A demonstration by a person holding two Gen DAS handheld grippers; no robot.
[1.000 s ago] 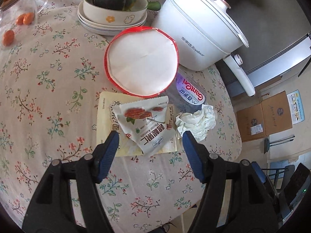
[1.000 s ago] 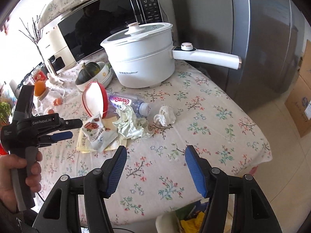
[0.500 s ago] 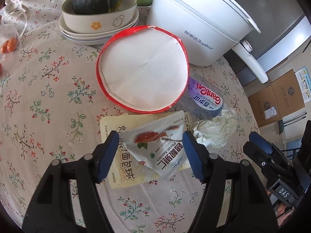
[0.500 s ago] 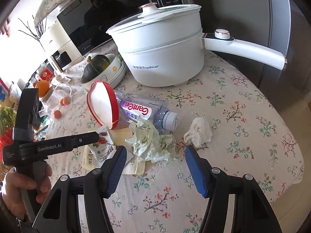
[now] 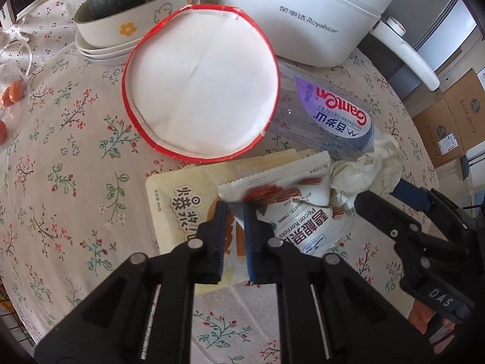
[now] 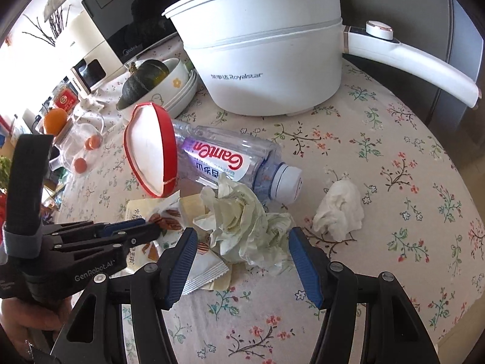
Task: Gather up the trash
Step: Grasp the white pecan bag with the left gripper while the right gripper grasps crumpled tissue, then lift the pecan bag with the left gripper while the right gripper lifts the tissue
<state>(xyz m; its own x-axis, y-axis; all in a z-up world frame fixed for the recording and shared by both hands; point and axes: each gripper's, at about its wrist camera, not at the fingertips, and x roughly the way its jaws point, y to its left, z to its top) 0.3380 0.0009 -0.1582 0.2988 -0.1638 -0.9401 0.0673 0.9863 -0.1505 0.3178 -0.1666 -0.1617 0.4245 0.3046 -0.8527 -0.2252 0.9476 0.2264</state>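
Now we hold the left gripper (image 5: 235,212) pinched on the pecan wrapper (image 5: 291,212) near the bottle (image 6: 230,159); right gripper (image 6: 241,253) spread around the crumpled paper (image 6: 242,221), so we close low and gather it whole

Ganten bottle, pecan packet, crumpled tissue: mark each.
Ganten bottle (image 6: 218,159), right wrist view, on its purple label.
Pecan packet (image 5: 306,224), left wrist view, on its printed front.
Crumpled tissue (image 6: 339,209), right wrist view, on its middle.
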